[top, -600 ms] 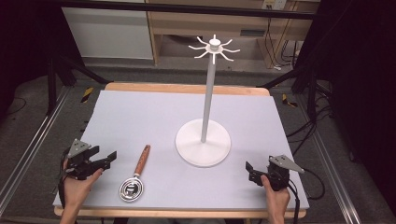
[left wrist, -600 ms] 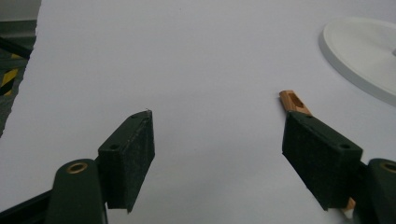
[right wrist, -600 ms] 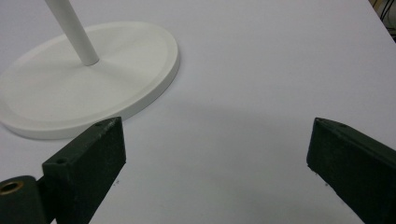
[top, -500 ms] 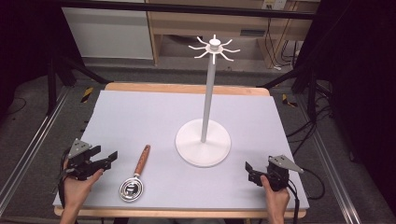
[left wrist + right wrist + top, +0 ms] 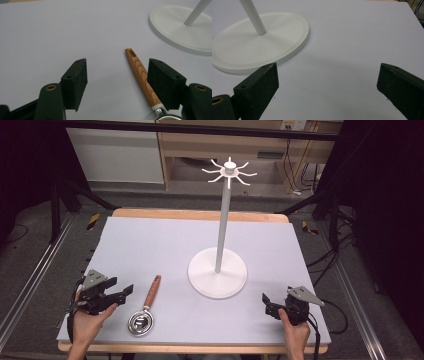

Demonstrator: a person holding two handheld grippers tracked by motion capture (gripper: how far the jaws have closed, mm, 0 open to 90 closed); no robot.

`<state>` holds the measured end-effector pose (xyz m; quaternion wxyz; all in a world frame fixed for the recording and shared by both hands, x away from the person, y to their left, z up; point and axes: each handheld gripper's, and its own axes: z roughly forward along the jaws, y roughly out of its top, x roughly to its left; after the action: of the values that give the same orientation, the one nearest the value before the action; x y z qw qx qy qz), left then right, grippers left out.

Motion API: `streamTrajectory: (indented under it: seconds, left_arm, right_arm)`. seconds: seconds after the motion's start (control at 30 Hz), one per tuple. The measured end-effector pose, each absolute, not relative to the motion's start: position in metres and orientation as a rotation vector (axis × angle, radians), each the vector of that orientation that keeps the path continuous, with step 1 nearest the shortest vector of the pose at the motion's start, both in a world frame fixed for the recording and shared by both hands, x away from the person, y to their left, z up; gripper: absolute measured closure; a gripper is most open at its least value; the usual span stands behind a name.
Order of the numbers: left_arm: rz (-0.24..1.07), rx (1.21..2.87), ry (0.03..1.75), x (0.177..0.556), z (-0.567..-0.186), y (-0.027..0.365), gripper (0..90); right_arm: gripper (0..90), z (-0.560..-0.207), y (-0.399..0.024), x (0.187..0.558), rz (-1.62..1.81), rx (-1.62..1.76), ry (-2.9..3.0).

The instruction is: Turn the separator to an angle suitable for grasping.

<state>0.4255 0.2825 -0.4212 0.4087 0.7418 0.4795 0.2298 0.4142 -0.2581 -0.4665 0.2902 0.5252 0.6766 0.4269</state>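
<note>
Nothing has shifted since the earlier frame. Both the left gripper and right gripper gape wide, empty. At the left gripper's three o'clock lies the wooden-handled strainer, apart.

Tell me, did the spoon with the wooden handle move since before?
No. The spoon lies at the same spot left of the white stand, beside the left gripper.

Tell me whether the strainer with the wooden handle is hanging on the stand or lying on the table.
Lying on the table: the strainer rests flat beside the white stand, none of it on the hooks.
</note>
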Motion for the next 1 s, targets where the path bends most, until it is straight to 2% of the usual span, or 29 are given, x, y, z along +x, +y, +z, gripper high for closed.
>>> streamTrajectory:
  seconds: [0.47,1.0]
  left_arm:
    - [0.539,1.941,1.165,0.426,-0.421,0.261,33.5]
    - [0.507,2.057,1.147,0.434,-0.424,0.238,38.8]
  right_arm:
    - [4.4,-0.467,-0.256,0.415,1.131,1.402,1.811]
    - [4.4,-0.468,-0.257,0.416,1.123,1.408,1.815]
